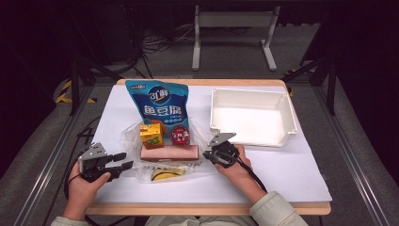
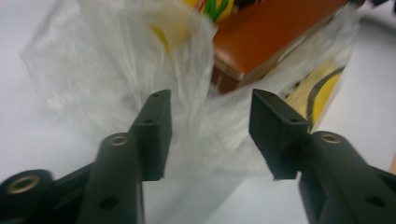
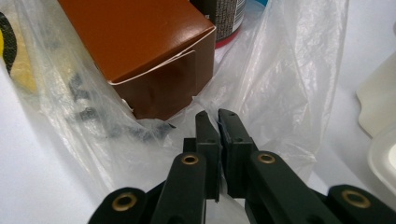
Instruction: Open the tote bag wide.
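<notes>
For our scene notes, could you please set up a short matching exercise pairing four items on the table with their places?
Items:
1. blue snack bag
2. white tray
3. brown box
4. red can

Places:
A. far right of the table
B. lying across the clear plastic bag
C. far end, behind the juice carton
D. right of the juice carton

Pairs: 1-C, 2-A, 3-B, 4-D

White bin (image 1: 282,101) and blue snack pouch (image 1: 160,104) on table (image 1: 291,174).

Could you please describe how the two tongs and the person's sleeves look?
Both the left tongs and right tongs are black, each with two flat jaws, brass-coloured rivets and a grey three-cornered plate on top. A black cable trails from each. The person's sleeves are pale greenish grey.
</notes>
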The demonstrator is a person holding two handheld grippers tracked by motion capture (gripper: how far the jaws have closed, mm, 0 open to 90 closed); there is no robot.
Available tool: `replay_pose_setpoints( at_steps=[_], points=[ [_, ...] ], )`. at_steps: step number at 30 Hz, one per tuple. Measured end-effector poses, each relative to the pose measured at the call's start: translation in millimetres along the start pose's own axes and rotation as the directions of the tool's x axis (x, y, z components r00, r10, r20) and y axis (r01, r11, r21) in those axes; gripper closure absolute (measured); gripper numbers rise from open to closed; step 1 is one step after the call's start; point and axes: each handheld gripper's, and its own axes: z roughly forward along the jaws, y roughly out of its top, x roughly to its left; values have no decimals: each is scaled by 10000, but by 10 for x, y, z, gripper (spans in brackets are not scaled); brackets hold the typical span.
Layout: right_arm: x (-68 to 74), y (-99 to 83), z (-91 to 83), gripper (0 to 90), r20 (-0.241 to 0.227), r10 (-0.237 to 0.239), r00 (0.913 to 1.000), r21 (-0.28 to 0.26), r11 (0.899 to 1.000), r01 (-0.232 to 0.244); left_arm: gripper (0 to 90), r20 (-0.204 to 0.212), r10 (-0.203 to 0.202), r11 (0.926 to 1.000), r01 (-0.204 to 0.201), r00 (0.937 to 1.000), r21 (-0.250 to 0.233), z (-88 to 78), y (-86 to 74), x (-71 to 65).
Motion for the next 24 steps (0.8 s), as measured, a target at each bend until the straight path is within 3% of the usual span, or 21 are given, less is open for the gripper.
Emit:
replay_pose_setpoints(
  at_steps=[3, 8, 12, 15, 16, 21, 24],
  points=[
    [3, 1, 9, 865, 47, -9, 10000, 7, 10000, 9, 410, -24, 111, 9994, -112, 9999, -324, -49, 100, -47],
    [9, 2, 9, 855, 81, -44, 10000, 11, 10000, 44, 446, -136, 145, 9991, -151, 9998, -399, 12, 230, -49],
    [10, 0, 7, 850, 78, -41, 10000, -27, 10000, 41, 604, -464, -62, 9999, 56, 9989, -131, 114, 244, -2],
    [10, -3, 6, 842, 28, -49, 10000, -64, 10000, 49, 860, -628, -152, 9998, 159, 9979, 107, 166, 215, 57],
    [12, -2, 5, 842, 30, -54, 10000, -60, 10000, 54, 897, -699, -187, 9996, 200, 9974, 178, 174, 207, 61],
    [14, -1, 6, 844, 40, -60, 10000, -33, 10000, 60, 900, -809, -291, 9968, 350, 9963, 722, 241, 146, 81],
    [12, -2, 4, 847, 25, -78, 10000, 11, 10000, 78, 900, -823, -416, 9903, 520, 9957, 1288, 326, 66, 125]
  ],
)
